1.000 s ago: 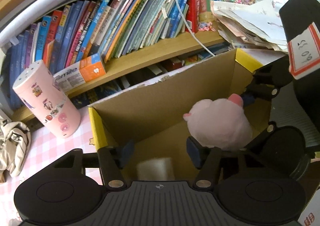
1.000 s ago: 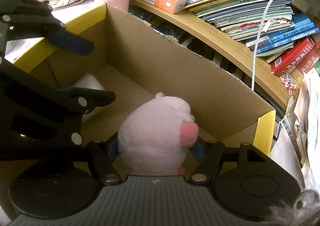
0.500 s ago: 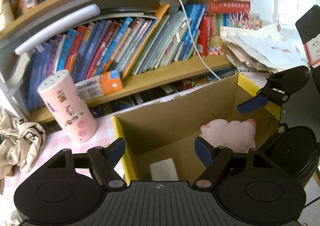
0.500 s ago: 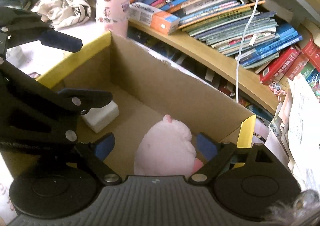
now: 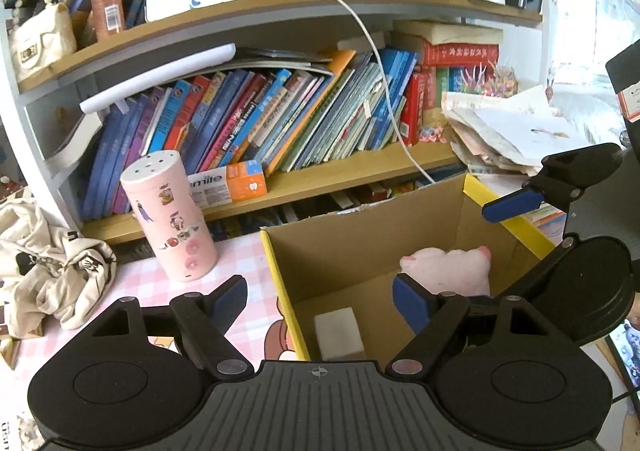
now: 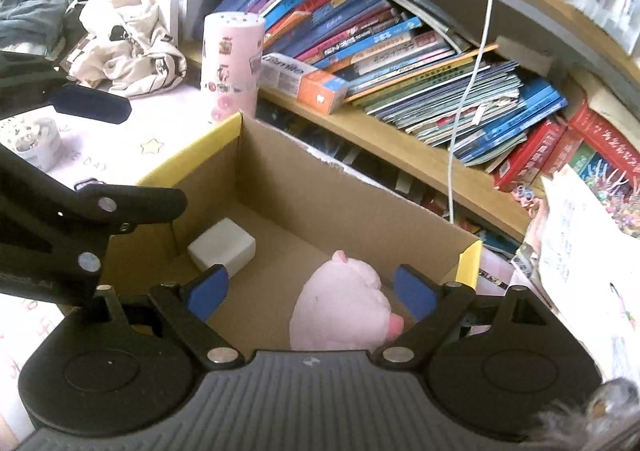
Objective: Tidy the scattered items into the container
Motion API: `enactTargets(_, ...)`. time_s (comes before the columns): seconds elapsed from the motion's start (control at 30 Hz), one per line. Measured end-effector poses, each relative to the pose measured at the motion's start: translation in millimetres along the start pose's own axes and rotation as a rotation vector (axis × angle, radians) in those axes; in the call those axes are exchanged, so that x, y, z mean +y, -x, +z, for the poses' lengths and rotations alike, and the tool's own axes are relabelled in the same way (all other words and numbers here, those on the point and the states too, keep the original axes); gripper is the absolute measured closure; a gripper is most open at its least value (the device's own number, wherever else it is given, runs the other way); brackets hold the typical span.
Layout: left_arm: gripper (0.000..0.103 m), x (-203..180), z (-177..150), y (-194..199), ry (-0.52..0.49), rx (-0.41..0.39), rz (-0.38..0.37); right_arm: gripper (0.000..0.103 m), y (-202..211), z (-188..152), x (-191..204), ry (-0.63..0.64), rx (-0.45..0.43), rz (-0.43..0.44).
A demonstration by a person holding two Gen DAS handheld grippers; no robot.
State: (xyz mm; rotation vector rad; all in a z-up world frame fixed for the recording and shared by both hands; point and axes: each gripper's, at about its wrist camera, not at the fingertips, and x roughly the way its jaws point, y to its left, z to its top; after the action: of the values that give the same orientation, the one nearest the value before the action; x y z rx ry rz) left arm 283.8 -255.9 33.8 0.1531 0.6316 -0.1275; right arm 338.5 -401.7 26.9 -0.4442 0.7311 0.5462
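Note:
An open cardboard box [image 5: 360,243] with yellow flap edges stands on the pink checked table below the bookshelf. Inside it lie a pink plush toy [image 5: 448,267] and a white block [image 5: 338,333]. My left gripper [image 5: 320,301] hovers open above the box's near left corner, with nothing between its blue pads. In the right wrist view the box [image 6: 340,203], the plush [image 6: 340,303] and the block [image 6: 222,247] show from above. My right gripper [image 6: 312,289] is open above the plush, its pads apart from it. One pad [image 5: 512,206] of the right gripper shows over the box's right edge.
A pink sticker-covered cylinder [image 5: 170,219] stands left of the box, with a crumpled cream bag [image 5: 52,271] beyond it. On the low shelf behind lie a toothpaste carton [image 5: 228,187] and leaning books. A white cable [image 5: 384,91] hangs down to the box's back wall. Loose papers [image 5: 508,135] are piled at the right.
My right gripper opened and let go of the pink plush, which now lies on the box floor. Both grippers rose and drew back out of the box, and the left opened wider.

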Motion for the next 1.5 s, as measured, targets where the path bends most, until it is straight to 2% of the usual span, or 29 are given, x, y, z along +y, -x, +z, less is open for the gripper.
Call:
enactTargets(0.43, 0.019, 10.2, -16.7, 58.7, -0.025, -0.074, -0.078, 0.011, 64.6, -11.0, 30.1, -0.065, -0.097, -0.076)
enactTargets(0.77, 0.016, 18.4, -38.8, 104.4, -0.053, -0.138, -0.129, 0.01, 108.5, -34.7, 71.5, -0.147, -0.154, -0.156)
enactTargets(1.13, 0.015, 47.3, -83.7, 139.1, -0.004, -0.1, -0.14, 0.01, 125.1, -63.5, 118.2, -0.271, -0.12, -0.181)
enactTargets(1.5, 0.015, 77.5, -124.0, 169.7, 0.057, -0.068, -0.117, 0.009, 138.2, -86.4, 165.9, -0.354, -0.098, -0.203)
